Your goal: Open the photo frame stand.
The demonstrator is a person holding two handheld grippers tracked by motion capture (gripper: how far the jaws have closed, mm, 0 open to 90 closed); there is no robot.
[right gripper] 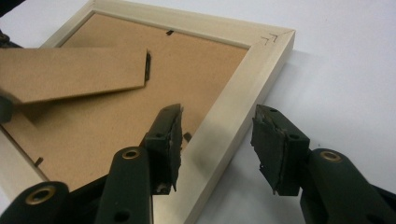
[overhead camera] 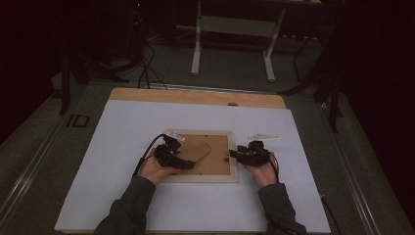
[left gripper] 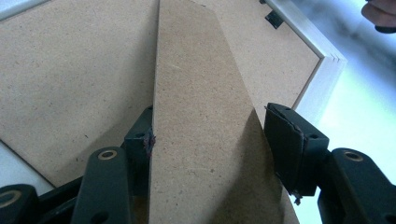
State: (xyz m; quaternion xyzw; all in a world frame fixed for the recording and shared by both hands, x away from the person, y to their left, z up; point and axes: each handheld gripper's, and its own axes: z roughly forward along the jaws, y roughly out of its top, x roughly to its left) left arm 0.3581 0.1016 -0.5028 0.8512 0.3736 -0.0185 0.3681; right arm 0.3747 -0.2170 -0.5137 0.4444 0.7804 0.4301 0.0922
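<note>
Scene: a picture frame (overhead camera: 201, 179) lies face down on a white sheet (overhead camera: 122, 196) that covers the bench (overhead camera: 147, 94).
Picture frame: pale wood, with its brown fibreboard backing (overhead camera: 218, 161) turned upward; it sits near the middle of the sheet, between the two hands.
Stand: the fibreboard easel stand (left gripper: 196, 126) on the back is lifted off the backing and slants up from the frame's left part toward its middle; its free end is cut at an angle.
Left gripper: the left gripper (left gripper: 210, 135) sits at the frame's left edge with the stand between its pads.
Left gripper state: the jaws stand wide apart; the near pad lies against one edge of the stand, and a thin gap shows between the other pad and the stand's far edge, so no firm clamp is visible.
Right gripper: the right gripper (right gripper: 217, 140) is at the frame's right side, its jaws astride the pale wooden rail.
Right gripper state: the jaws are apart, one pad over the backing inside the rail and one over the sheet outside it; neither pad presses the wood.
Clips: small dark retaining tabs (right gripper: 170, 33) sit along the inner edge of the frame.
Other item: a clear plastic piece (overhead camera: 264, 137) lies on the sheet just beyond the right hand (overhead camera: 264, 174).
Left hand: the left hand (overhead camera: 154, 170) rests at the frame's near left corner.
</note>
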